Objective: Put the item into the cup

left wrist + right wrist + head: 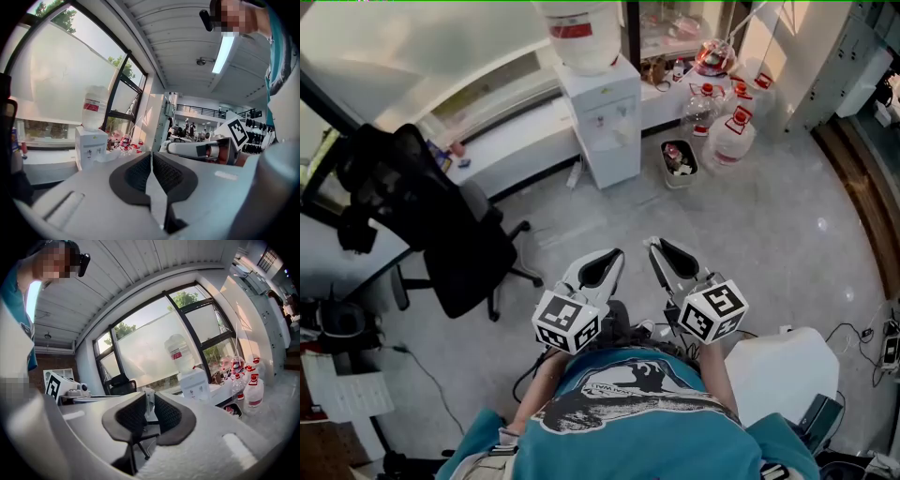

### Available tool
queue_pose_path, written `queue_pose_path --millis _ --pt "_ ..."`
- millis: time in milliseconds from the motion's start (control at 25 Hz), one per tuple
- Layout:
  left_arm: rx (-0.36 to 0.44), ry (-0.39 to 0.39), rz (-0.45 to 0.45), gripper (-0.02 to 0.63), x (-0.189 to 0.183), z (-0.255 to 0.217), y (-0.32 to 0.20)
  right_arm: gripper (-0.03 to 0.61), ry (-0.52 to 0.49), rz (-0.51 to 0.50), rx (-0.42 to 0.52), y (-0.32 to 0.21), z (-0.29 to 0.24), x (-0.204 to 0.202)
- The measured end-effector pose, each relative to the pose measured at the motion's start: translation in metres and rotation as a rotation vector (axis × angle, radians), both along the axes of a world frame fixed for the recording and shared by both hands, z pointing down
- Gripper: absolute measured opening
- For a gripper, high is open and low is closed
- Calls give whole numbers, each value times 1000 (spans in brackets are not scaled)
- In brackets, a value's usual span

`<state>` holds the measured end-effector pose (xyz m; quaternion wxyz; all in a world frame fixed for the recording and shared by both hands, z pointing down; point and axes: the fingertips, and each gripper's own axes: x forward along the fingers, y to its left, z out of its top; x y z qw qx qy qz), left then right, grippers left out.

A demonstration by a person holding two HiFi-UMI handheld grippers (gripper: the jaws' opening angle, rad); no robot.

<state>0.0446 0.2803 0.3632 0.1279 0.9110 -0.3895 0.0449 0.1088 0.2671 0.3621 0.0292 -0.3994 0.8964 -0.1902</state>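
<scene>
I see no cup in any view. Both grippers are held up in front of the person's chest, above the floor. My left gripper (617, 253) (151, 157) has its black pads pressed together with nothing between them. My right gripper (654, 244) (149, 401) keeps a narrow gap at its pads. A small pale grey crumpled item (149, 398) sits in that gap at the tips and seems to touch both pads. In the head view this item is too small to make out.
A black office chair (459, 244) stands to the left. A white water dispenser (600, 122), a small bin (678, 161) and several water bottles (727, 131) stand ahead by the white counter (516, 141). A white seat (783, 370) is close on the right.
</scene>
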Motion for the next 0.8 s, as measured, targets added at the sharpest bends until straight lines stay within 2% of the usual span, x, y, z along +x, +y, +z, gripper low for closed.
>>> queue_pose_path --millis 400,600,800 --pt "-19 -19 -39 26 -10 0 -3 54 -21 -23 -17 -8 3 -5" --pt "-28 -25 -27 54 -14 6 -26 54 -25 -18 -37 -26 10 -8" --pt "-47 -3 -25 35 -17 9 -62 54 -5 -17 -50 -58 14 -13"
